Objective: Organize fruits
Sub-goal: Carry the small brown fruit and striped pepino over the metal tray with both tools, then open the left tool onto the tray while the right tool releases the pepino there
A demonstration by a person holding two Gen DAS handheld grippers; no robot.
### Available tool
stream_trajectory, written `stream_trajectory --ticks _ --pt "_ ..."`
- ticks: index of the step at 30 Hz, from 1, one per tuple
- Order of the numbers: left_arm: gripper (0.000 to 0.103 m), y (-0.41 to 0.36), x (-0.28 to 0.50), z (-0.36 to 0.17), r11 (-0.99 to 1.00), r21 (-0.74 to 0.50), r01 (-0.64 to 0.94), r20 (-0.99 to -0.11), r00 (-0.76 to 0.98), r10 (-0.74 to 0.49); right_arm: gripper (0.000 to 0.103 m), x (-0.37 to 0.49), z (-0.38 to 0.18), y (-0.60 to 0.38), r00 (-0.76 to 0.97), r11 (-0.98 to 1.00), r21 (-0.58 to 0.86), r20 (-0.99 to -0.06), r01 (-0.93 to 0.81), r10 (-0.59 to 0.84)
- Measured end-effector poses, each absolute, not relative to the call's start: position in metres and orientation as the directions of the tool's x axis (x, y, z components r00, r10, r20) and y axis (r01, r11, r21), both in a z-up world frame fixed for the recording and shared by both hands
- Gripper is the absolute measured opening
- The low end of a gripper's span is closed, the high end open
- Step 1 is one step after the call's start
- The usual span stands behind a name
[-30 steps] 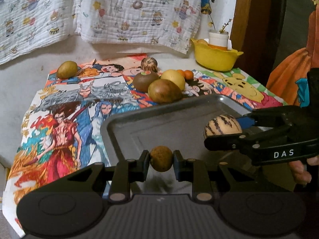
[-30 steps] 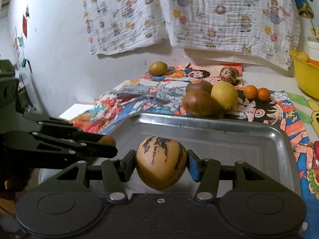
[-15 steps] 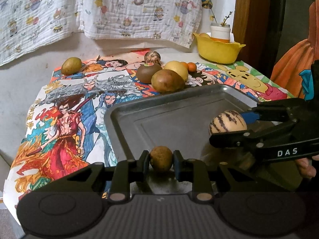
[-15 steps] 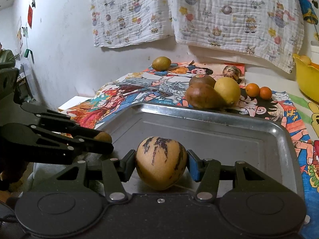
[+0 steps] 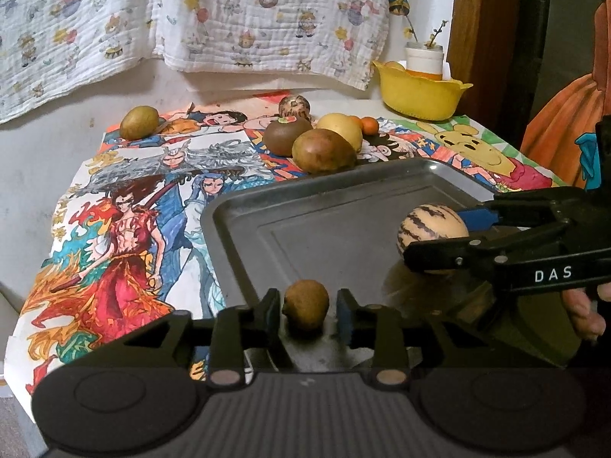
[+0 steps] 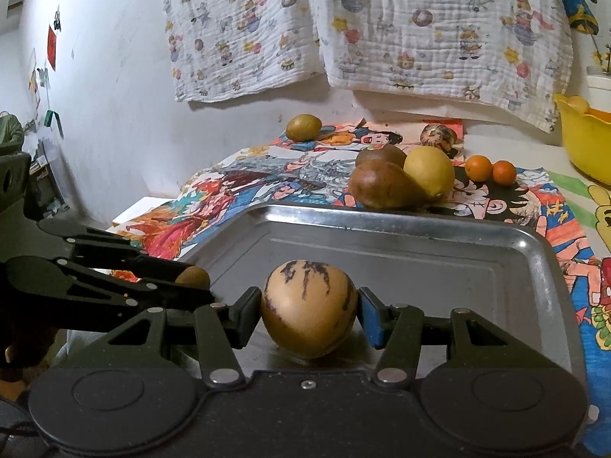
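A small brown fruit (image 5: 306, 304) rests on the metal tray (image 5: 343, 213) between the fingers of my left gripper (image 5: 307, 313), which stand slightly apart from it, open. A striped cream fruit (image 6: 309, 307) sits low on the tray (image 6: 420, 236) between the fingers of my right gripper (image 6: 310, 315); the blue pad stands just off it, so the gripper looks open. The striped fruit (image 5: 433, 236) and right gripper also show in the left wrist view. The left gripper's fingers (image 6: 126, 286) and the small brown fruit (image 6: 193, 278) show at the left of the right wrist view.
Beyond the tray lie two brown fruits (image 5: 324, 150), a yellow fruit (image 5: 341, 129), two small oranges (image 6: 490, 170), a mottled round fruit (image 5: 293, 107) and a greenish fruit (image 5: 139, 122) on a cartoon cloth (image 5: 126, 206). A yellow bowl (image 5: 420, 95) stands far right.
Both grippers lowered their fruits onto the tray. The left gripper's fingers spread off the small brown fruit; the right gripper's fingers eased off the striped fruit.
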State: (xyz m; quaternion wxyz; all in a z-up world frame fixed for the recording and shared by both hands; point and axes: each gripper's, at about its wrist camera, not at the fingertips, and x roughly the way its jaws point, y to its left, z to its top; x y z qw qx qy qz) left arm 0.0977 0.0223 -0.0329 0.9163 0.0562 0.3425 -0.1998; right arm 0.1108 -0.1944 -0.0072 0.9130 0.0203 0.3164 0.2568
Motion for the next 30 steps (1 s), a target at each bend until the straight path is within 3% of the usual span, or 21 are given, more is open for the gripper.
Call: stream_trajectory --ticks 1,15,22,24,30 --pt "0.049 0.022 0.097 -0.032 0.915 -0.031 0.403 -0.645 0.691 -0.327 0.057 0.111 -0.007 -0.195 0.668 0.867 0.2 -0.566 -0.456 0.482" --pt "0.071 0.03 0.08 -0.02 0.926 -0.001 0.378 -0.614 0.73 -0.299 0.071 0.098 -0.006 -0.211 0.689 0.875 0.211 -0.548 -0.436 0.475" --pt "0.101 0.034 0.07 -0.015 0.925 0.025 0.38 -0.598 0.747 -0.291 0.092 0.085 -0.004 -0.223 0.689 0.868 0.232 -0.532 -0.439 0.491" --pt "0.102 0.034 0.069 -0.016 0.922 0.035 0.385 -0.602 0.745 -0.288 0.099 0.08 -0.002 -0.225 0.693 0.872 0.22 -0.535 -0.438 0.483" --pt "0.102 0.034 0.067 -0.017 0.909 0.052 0.414 -0.611 0.733 -0.299 0.102 0.071 0.003 -0.232 0.733 0.906 0.15 -0.543 -0.395 0.409"
